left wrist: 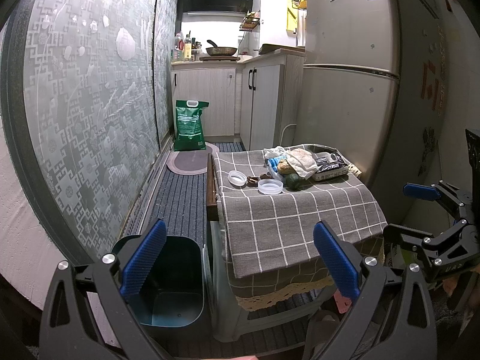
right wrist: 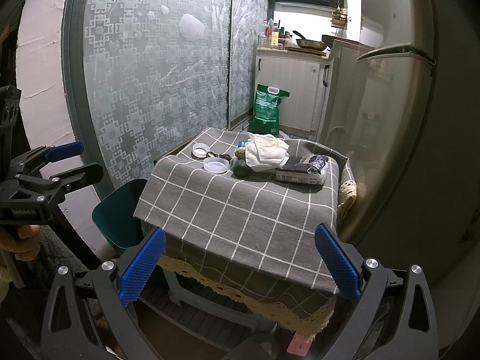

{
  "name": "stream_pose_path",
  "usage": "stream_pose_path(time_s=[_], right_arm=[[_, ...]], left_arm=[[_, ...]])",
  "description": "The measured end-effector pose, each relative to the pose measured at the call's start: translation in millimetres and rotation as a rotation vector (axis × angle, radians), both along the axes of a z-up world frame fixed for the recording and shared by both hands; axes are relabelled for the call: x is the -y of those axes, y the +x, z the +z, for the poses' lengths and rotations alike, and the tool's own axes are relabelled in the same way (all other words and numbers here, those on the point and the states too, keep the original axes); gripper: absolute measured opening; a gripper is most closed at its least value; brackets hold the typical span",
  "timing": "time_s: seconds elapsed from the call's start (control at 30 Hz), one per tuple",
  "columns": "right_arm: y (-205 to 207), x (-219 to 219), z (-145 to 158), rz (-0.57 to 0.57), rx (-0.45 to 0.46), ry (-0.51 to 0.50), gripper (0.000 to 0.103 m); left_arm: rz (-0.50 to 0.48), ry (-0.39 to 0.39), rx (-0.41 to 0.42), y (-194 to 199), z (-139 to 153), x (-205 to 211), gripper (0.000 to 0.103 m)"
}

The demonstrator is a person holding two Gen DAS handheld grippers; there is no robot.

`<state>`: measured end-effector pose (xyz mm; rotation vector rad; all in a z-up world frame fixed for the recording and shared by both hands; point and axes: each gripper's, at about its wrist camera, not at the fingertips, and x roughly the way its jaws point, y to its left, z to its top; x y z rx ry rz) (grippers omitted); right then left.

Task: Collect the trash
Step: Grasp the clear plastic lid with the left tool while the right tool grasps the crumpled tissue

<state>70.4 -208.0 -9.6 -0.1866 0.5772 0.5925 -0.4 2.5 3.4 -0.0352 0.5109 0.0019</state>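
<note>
Trash lies at the far end of a small table with a grey checked cloth [left wrist: 294, 210]: two white plastic lids [left wrist: 270, 186], brown shell scraps [left wrist: 253, 180], a crumpled white bag [left wrist: 300, 159], a green avocado [left wrist: 293, 181] and a dark packet [left wrist: 330, 168]. A dark teal bin [left wrist: 171, 282] stands on the floor left of the table. My left gripper [left wrist: 240, 267] is open and empty, held before the table's near edge above the bin. My right gripper [right wrist: 238, 267] is open and empty at the near edge of the cloth [right wrist: 240, 210]. The trash [right wrist: 267, 153] and bin [right wrist: 120, 213] also show in the right wrist view.
A fridge [left wrist: 360, 60] stands right of the table. A frosted glass sliding door [left wrist: 90, 105] runs along the left. A green sack [left wrist: 189, 126] and a round mat [left wrist: 189, 162] lie on the floor beyond. Kitchen cabinets [left wrist: 210, 102] with a pan stand at the back.
</note>
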Motion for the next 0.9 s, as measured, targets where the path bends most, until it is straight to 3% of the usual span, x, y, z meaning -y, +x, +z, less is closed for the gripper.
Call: stream_pose_path(time_s=[0.27,0.47,0.6,0.67,0.73,0.9], right_arm=[[3.0,3.4,0.8,-0.046,0.007,-0.016,0.100],[5.3,5.5,30.1,-0.046,0.050,-0.005,0.100],[16.5,6.2,41.9,-0.014,0.034,0.009,0.100],[26.1,7.8,46.2,0.001,0.025,-0.002,0.098],[36.7,7.7,49.4,0.018,0.005,-0.008,0.089],[63.8,5.5,52.1,0.060,-0.036,-0.039,0.075]], left_arm=[[-0.004,-0.015,-0.006,1.6,7.1,-0.6,0.100],[-0.060,-0.073,-0.012,15.0,15.7,-4.0,0.100],[-0.125,-0.049,0.008,23.9,23.8,3.2,0.099],[-0.160,-0.021,0.003,30.4,25.2,10.3,0.095],[-0.182,0.000,-0.016,37.9,23.6,15.0,0.082],[-0.240,0.025,-0.087,68.4,15.0,23.1,0.072]])
